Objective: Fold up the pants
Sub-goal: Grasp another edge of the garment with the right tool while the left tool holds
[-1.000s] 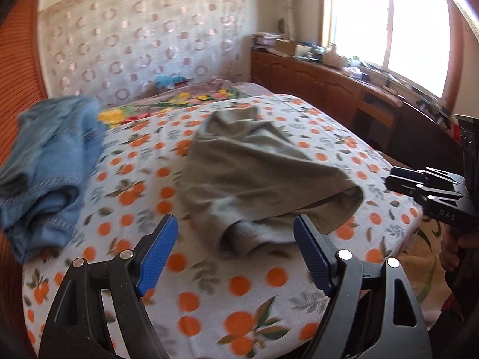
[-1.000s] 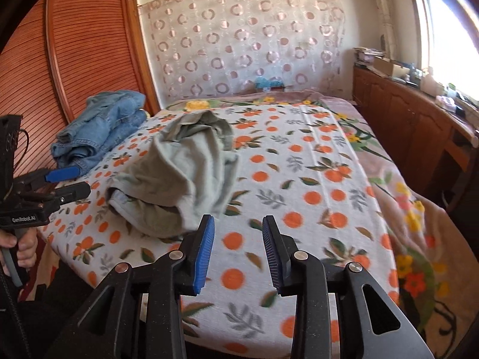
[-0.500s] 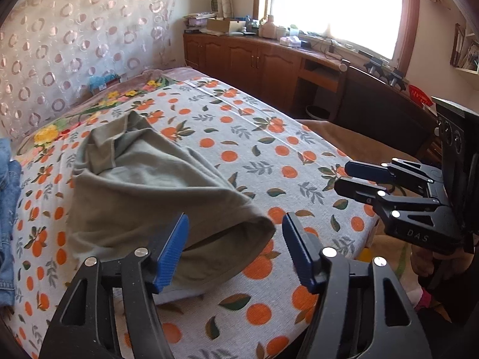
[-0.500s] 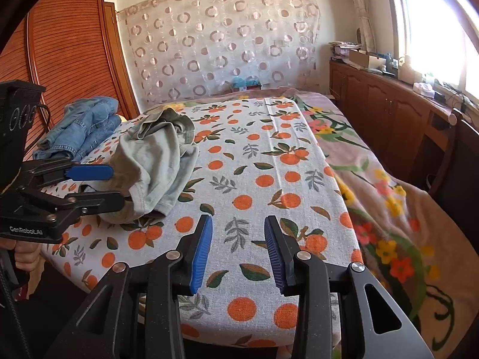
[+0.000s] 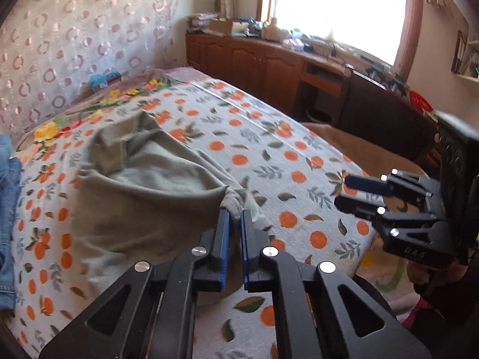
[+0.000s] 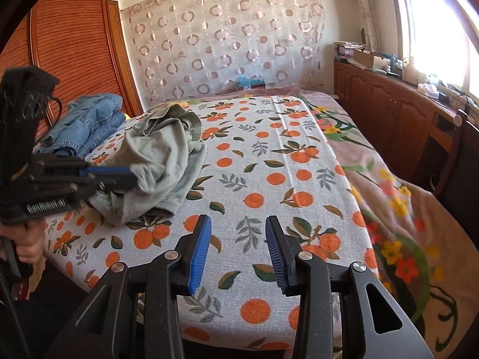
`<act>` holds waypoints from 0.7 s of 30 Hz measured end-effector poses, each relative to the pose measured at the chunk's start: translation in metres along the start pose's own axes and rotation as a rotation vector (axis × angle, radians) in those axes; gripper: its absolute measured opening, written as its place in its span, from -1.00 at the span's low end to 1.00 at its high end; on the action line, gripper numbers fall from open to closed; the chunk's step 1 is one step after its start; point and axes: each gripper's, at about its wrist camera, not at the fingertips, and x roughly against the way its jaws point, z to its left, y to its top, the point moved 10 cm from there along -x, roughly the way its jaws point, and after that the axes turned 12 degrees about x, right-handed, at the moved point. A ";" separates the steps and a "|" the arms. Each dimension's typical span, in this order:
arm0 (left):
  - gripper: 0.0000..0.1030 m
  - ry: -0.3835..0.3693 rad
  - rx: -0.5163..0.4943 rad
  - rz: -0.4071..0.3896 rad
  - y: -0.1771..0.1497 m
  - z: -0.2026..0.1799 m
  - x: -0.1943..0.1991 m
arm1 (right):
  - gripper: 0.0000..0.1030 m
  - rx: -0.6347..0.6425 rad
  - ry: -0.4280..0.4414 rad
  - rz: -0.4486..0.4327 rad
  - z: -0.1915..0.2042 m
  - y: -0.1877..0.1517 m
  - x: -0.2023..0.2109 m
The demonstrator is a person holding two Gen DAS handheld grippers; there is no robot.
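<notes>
Left tool (image 5: 235, 214) pinches pants (image 5: 143, 185) hem; right tool (image 6: 238, 224) apart.

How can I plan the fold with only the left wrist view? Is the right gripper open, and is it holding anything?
Observer: The right gripper is open and empty. It is over bare bed, to the right of the pants.
Operator: What lies beyond the pants on my left? I only see a blue edge.
Observer: A pile of jeans, near a wooden wardrobe that your view misses.
</notes>
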 end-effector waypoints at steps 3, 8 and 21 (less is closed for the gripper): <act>-0.88 0.020 0.045 -0.067 0.014 0.026 0.028 | -0.24 0.014 0.018 -0.001 0.008 0.006 -0.008; -0.90 0.096 0.131 -0.175 0.029 0.085 0.074 | -0.24 0.055 0.056 0.004 0.023 0.015 -0.026; -0.90 0.186 0.279 -0.250 0.007 0.169 0.118 | -0.14 0.176 0.074 0.102 0.037 0.021 -0.082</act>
